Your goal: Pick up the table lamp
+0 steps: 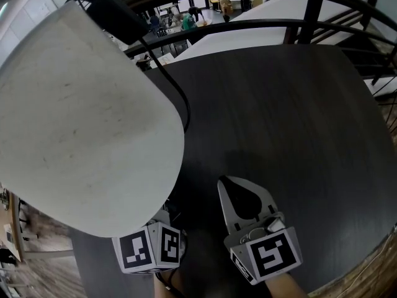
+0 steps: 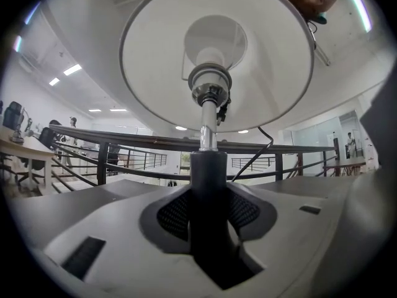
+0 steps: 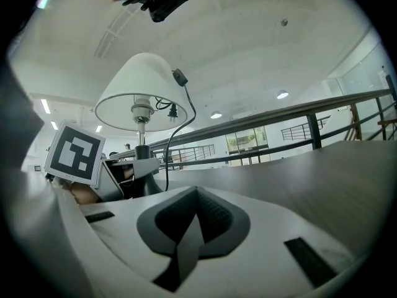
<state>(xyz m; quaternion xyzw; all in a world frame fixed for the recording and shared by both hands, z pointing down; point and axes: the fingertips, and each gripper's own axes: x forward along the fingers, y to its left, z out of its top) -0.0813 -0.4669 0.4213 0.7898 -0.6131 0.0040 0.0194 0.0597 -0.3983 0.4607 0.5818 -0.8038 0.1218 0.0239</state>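
Note:
The table lamp's big white shade (image 1: 80,117) fills the left of the head view and hides the left gripper's jaws; only that gripper's marker cube (image 1: 149,247) pokes out below it. In the left gripper view my left gripper (image 2: 208,210) is shut on the lamp's black stem (image 2: 208,185), with the shade (image 2: 217,54) seen from beneath. A black cord (image 1: 170,82) hangs from the lamp. My right gripper (image 1: 224,184) hovers over the dark table (image 1: 291,123) to the right of the lamp, shut with nothing in it. From the right gripper view the lamp (image 3: 139,92) stands to the left.
A black switch block (image 1: 115,14) sits on the cord near the top of the shade. A dark metal railing (image 1: 298,23) curves behind the table. The table's rounded edge (image 1: 372,259) runs along the right, with wooden floor beyond.

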